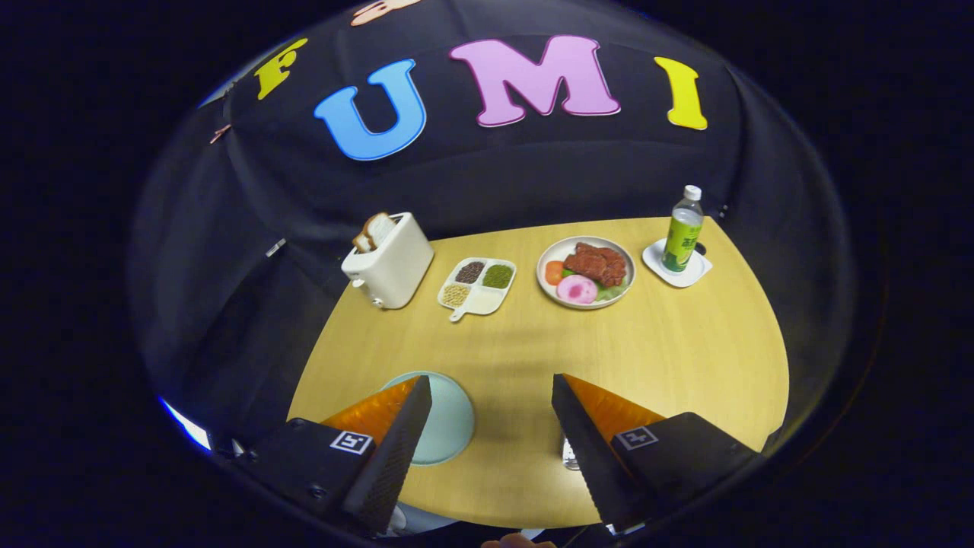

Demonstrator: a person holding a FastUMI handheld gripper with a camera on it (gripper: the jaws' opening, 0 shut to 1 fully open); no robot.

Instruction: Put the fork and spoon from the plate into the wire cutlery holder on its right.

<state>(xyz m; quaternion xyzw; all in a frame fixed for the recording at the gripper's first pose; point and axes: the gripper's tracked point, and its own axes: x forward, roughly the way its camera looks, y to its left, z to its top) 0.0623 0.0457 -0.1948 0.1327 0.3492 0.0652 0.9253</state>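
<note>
The claw hangs spread and empty over the desk; the pale plate lies half under its left finger; what may be the holder peeks behind the right; a blind descent could miss the hidden cutlery.

No legible text on anything here.

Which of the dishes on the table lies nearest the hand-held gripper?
The pale blue plate, partly hidden by one finger of the open hand-held gripper. The divided tray and the food plate sit farther back, beyond the fingers.
</note>
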